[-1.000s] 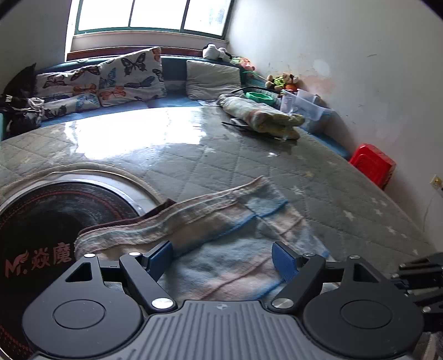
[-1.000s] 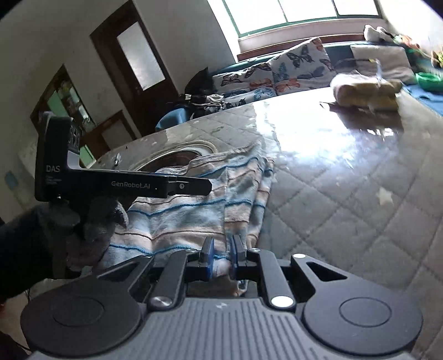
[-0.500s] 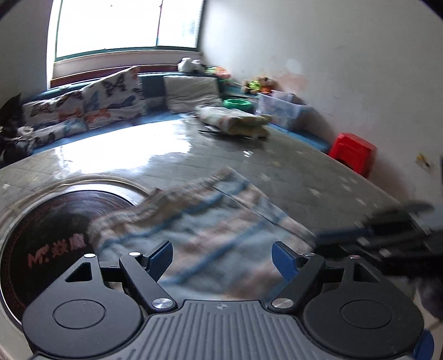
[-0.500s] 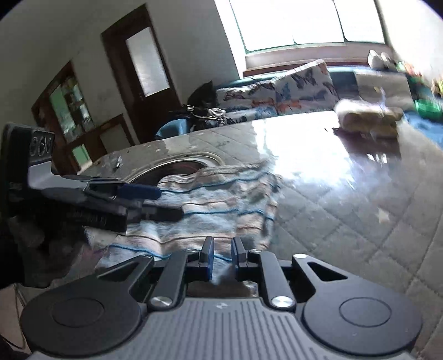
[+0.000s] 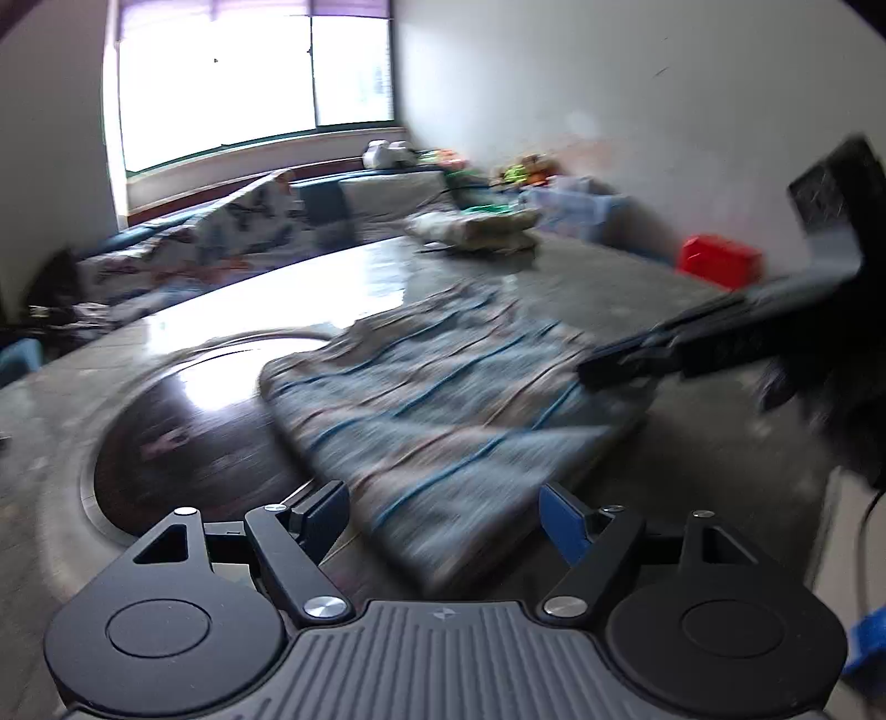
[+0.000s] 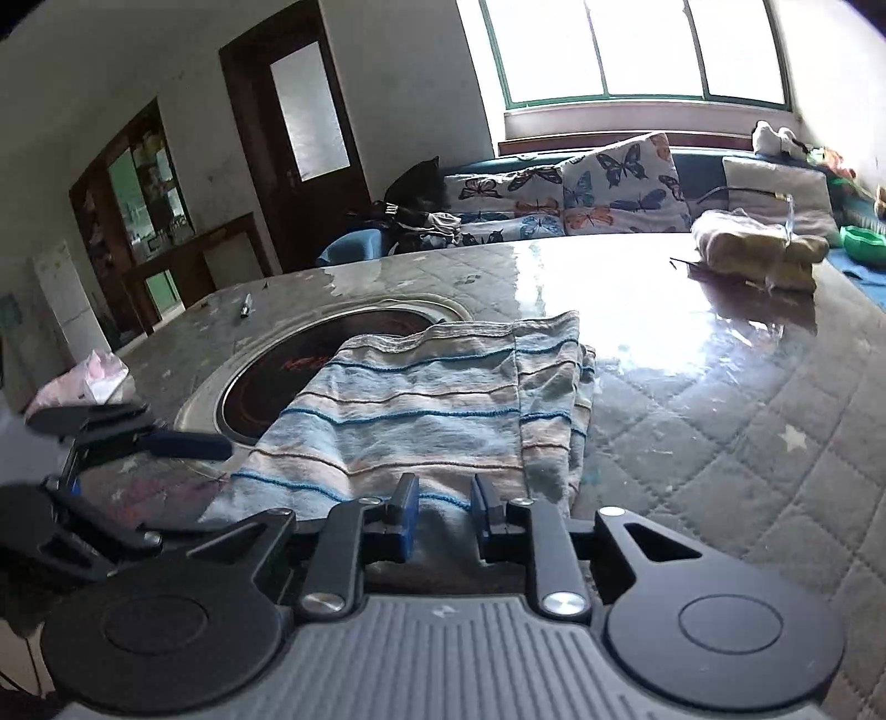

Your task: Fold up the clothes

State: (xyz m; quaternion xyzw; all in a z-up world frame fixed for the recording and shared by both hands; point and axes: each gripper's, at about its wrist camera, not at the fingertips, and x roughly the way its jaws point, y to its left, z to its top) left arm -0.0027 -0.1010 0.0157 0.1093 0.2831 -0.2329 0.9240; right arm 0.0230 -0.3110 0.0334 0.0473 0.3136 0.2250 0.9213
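Striped garment (image 6: 443, 410) lies folded on quilted table (image 6: 720, 421), partly over the round dark inset (image 6: 260, 382). Right gripper (image 6: 443, 518) jaws just opening, narrow gap, near hem probably loose between them. Left gripper (image 5: 446, 515) wide, empty, view blurred

Daylight enters through the large window (image 6: 637, 50), overexposed. Strong glare covers the quilted grey glossy table top (image 6: 653, 310). Left wrist view motion-blurred; fisheye edges curved, corners dark.
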